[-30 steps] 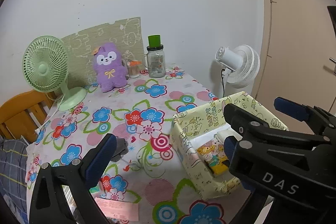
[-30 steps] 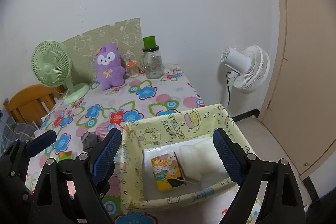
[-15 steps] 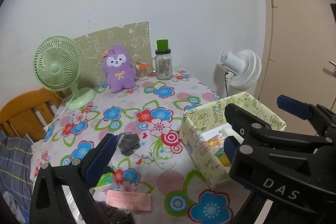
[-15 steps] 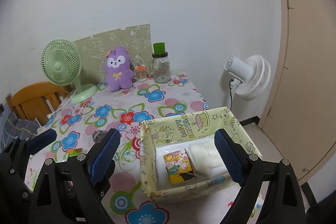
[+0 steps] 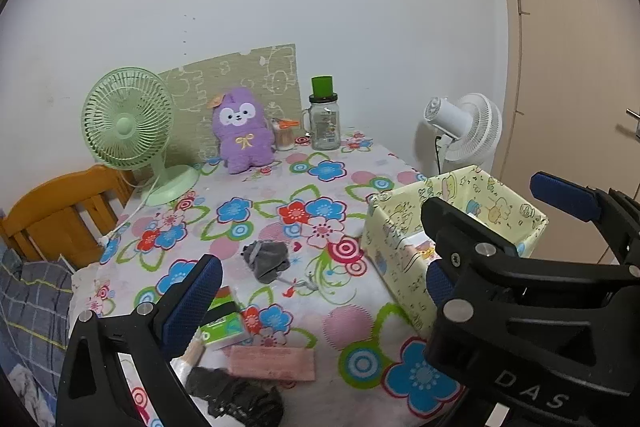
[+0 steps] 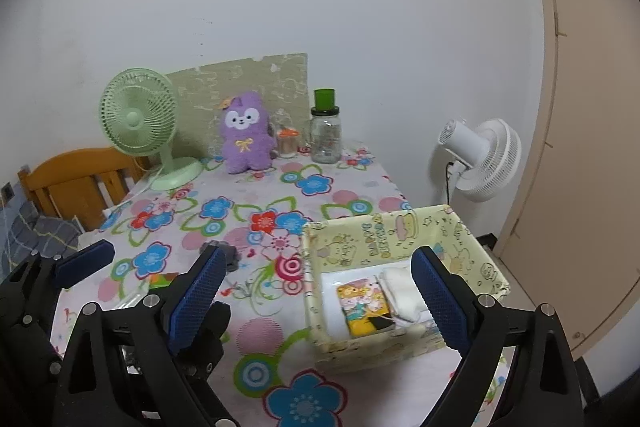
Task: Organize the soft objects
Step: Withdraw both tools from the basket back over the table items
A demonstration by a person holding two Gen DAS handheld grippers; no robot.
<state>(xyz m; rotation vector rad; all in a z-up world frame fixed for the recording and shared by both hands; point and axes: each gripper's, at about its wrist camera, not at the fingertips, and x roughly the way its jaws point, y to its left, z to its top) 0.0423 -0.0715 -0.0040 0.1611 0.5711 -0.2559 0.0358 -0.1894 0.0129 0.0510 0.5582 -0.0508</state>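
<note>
covering table, floral cloth [image 6: 256,311]; white wall [image 6: 320,7] behind.

**Legible Text and Markings**

1. Right gripper [image 5: 484,227], body housing, left wrist view, near right: white capital letters "DAS".
2. Yellow box [image 6: 384,229], inner face of the far wall, right wrist view: printed lettering in 2 lines, too distorted to read reliably.
3. Green packet [image 5: 222,327], near left on the tablecloth: printing present, too small to read.
</note>
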